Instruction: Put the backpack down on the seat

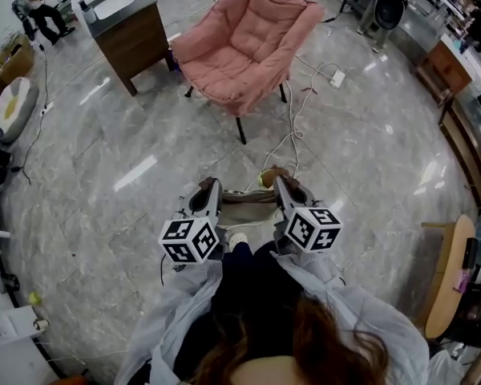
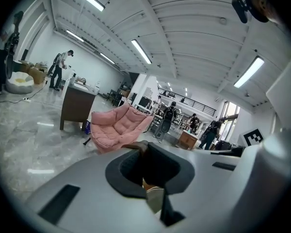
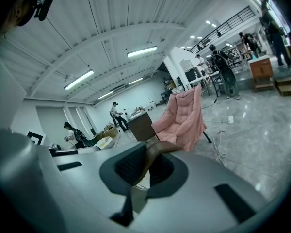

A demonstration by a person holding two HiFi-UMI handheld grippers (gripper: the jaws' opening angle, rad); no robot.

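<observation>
A pink padded chair (image 1: 248,38) stands on the marble floor ahead of me, its seat bare; it also shows in the left gripper view (image 2: 117,126) and the right gripper view (image 3: 182,118). I hold a brown backpack (image 1: 248,201) low in front of my body, well short of the chair. My left gripper (image 1: 208,187) is shut on its brown strap (image 2: 136,147). My right gripper (image 1: 282,183) is shut on the strap's other side (image 3: 157,149). Most of the bag hangs hidden under the grippers.
A dark wooden desk (image 1: 132,30) stands left of the chair. White cables (image 1: 301,119) and a power strip (image 1: 337,77) lie on the floor between me and the chair's right side. A round wooden table (image 1: 445,279) is at my right. People stand in the background.
</observation>
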